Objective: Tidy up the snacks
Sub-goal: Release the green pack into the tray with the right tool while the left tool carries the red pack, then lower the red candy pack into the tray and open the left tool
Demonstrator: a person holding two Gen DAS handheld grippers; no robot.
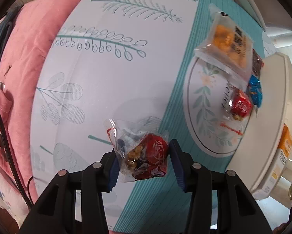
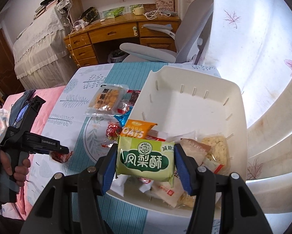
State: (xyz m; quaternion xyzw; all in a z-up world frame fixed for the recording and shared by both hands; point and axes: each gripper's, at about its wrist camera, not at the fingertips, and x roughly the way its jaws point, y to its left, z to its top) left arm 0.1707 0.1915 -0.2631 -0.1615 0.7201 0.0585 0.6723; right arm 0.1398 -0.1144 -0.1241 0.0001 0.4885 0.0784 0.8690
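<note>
between the right fingers (image 2: 145,164) — green pastry packet (image 2: 146,160), clamped.

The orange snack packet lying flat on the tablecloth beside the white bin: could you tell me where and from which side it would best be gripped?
Probably from above, jaws across the narrow width of the orange snack packet. It lies flat, and its left long edge is free; the opposite edge overlaps other snacks beside the white bin.
</note>
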